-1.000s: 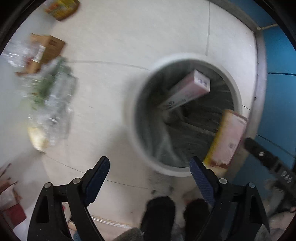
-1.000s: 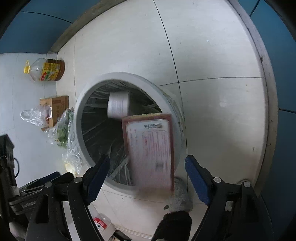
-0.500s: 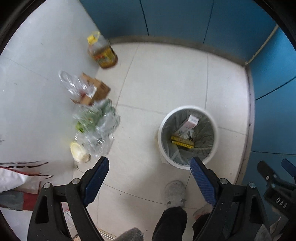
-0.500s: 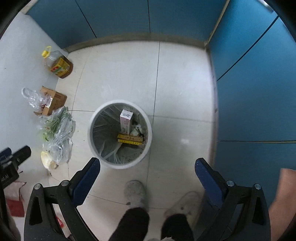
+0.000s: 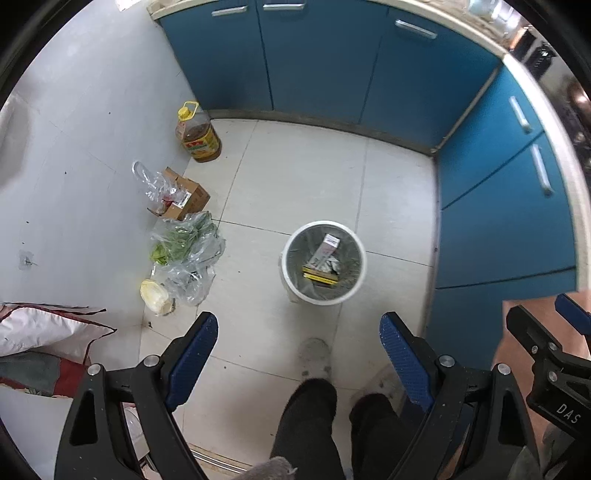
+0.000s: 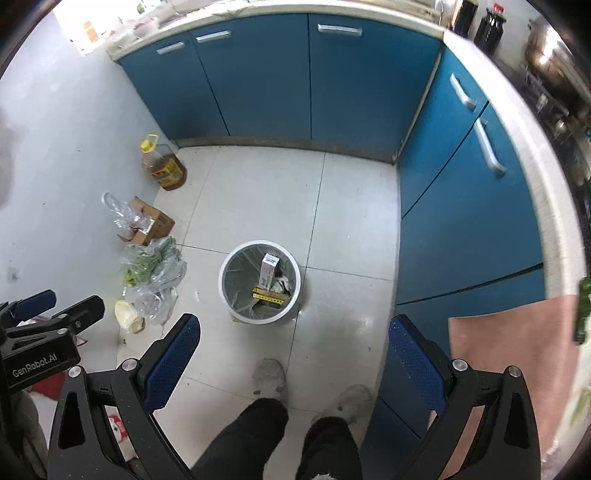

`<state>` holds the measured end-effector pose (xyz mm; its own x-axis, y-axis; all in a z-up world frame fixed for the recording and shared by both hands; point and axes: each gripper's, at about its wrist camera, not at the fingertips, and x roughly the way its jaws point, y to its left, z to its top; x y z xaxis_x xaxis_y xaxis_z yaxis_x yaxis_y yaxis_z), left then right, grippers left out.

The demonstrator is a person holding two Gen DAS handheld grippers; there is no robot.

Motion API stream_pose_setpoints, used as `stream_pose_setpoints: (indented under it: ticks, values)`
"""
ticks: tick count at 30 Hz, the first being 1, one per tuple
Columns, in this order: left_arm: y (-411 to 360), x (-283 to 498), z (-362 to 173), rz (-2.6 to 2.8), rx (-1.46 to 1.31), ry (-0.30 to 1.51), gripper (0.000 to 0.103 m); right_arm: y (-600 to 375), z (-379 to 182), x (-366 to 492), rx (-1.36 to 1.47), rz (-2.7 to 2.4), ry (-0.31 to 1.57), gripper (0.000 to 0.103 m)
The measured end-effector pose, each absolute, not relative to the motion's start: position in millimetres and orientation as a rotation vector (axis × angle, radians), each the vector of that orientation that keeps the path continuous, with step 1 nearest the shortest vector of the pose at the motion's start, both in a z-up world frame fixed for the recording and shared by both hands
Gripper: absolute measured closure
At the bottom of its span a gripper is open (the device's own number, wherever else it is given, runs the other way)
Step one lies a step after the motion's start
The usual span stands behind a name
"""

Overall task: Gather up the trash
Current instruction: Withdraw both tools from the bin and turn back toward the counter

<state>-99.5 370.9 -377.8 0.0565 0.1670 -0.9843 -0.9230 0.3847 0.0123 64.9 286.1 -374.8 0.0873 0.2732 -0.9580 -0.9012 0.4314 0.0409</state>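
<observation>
Both the left gripper [image 5: 297, 334] and right gripper [image 6: 293, 338] are spread, empty; the round white bin [image 5: 291, 271] holds a white carton [image 5: 325, 247] and a yellow box [image 5: 319, 275].

Pale square floor tiles [image 5: 306, 177] with thin dark grout lines are covering the kitchen corner. Blue cabinet doors [image 6: 266, 81] with silver bar handles [image 6: 339, 29] are wrapping two sides, meeting at an inner corner, with a grey plinth [image 5: 317, 123] running along their base. A light countertop [image 6: 517, 110] is capping them; dark bottles [image 6: 489, 26] and what may be a metal pot are standing on it. A plain greyish wall [image 5: 74, 147] is closing the left side. Bright daylight is washing in at the upper left.
</observation>
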Motion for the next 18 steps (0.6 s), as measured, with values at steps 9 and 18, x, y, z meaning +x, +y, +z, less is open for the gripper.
stream_pose_setpoints:
  ticks: [9,18]
  values:
    - [350.4,-100.4,-317.7,1.019,-0.753,1.217,0.014,240.6,-292.1,71.8,-0.532,1.042,1.206,0.0]
    - [310.5,-16.7,-258.3,0.949,-0.445,1.156,0.014,148.8,-234.6,147.4,-0.118,0.93,1.23,0.0]
